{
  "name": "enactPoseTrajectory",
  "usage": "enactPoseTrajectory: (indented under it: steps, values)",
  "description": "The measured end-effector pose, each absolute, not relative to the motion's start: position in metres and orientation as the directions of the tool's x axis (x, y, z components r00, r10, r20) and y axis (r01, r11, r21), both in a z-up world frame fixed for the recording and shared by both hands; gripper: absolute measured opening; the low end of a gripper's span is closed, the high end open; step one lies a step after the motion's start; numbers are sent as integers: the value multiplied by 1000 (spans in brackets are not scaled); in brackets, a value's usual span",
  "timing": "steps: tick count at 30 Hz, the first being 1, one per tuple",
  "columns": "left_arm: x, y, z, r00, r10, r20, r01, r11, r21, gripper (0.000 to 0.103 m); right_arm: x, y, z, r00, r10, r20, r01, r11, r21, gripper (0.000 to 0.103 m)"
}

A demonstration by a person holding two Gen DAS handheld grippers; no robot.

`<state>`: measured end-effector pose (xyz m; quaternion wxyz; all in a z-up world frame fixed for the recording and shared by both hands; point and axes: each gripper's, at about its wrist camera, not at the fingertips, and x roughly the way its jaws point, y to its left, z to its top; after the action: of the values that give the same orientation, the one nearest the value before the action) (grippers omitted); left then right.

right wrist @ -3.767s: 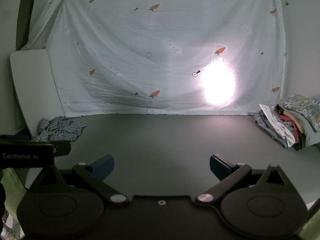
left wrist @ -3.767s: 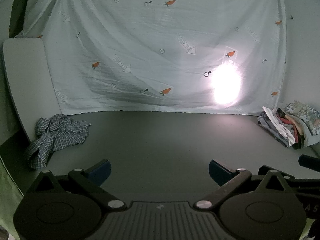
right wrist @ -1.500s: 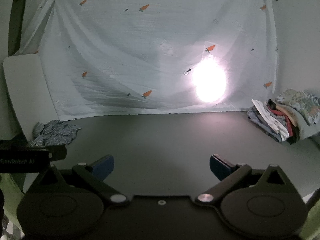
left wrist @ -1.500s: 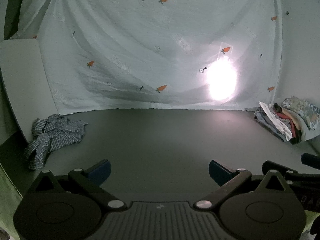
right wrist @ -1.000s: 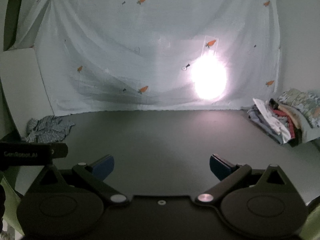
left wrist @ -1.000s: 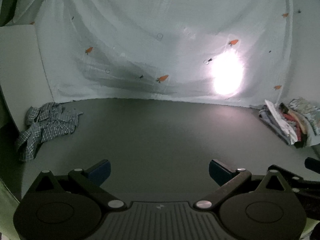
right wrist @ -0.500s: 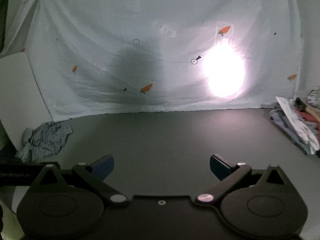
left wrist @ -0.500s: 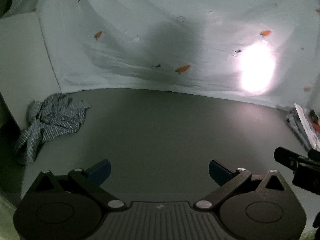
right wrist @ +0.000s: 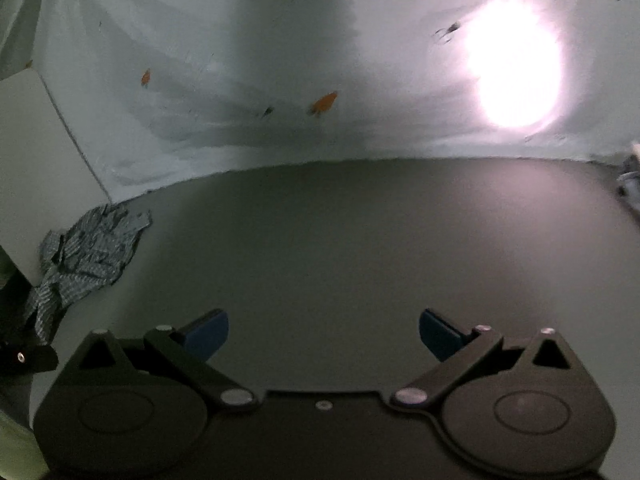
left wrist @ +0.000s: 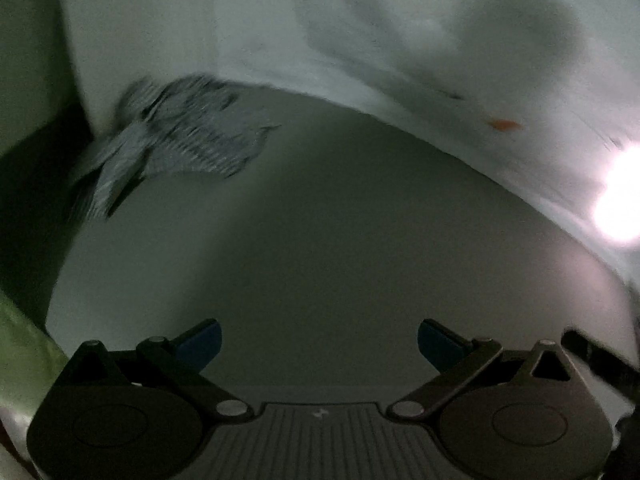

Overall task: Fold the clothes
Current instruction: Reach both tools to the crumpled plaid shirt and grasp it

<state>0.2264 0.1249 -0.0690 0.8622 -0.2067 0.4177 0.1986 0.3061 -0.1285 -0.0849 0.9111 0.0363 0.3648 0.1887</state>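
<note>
Both views have swung left toward the crumpled checked shirt; left hand-held gripper and right hand-held gripper are spread, empty. Soft, limp cloth; probably best pinched at an edge.

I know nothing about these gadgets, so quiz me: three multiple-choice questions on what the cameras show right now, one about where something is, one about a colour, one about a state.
1. Where does the crumpled blue-and-white checked shirt lie on the dark grey table?
A. far left, by the white board
B. centre
C. between the fingers

2. What colour are the carrot prints on the pale hanging sheet?
A. blue
B. orange
C. black

3. How stand the left hand-held gripper and the right hand-held gripper?
A. both shut on cloth
B. one open, one shut
C. both open, empty

Answers: 1 A, the shirt sits at the table's left edge against the white board. 2 B, the prints show orange. 3 C, each pair of blue finger pads stands wide apart with only bare table between.
</note>
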Motion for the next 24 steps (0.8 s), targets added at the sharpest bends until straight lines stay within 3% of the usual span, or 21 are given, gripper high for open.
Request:
enactPoseTrajectory:
  steps: [5,12,17,20,24]
  values:
    - [245,213,-92,528,192,-827,-615,758,-217,103,328,-68,-100,598,425,-680,-344,902,261,102]
    - [259,351,-123,459,233,-857,-744,628,-228,102,377,34,-141,383,614,-690,-198,784,588,96]
    - [260,431,-149,431,209,-878,-810,519,-275,101,406,101,-199,224,794,-566,197,531,824,88]
    - [265,459,-162,447,169,-879,-814,483,-321,96,411,140,-229,197,839,-508,403,403,822,83]
    - [276,480,-173,458,118,-881,-815,452,-363,92,416,186,-253,151,863,-482,548,333,767,76]
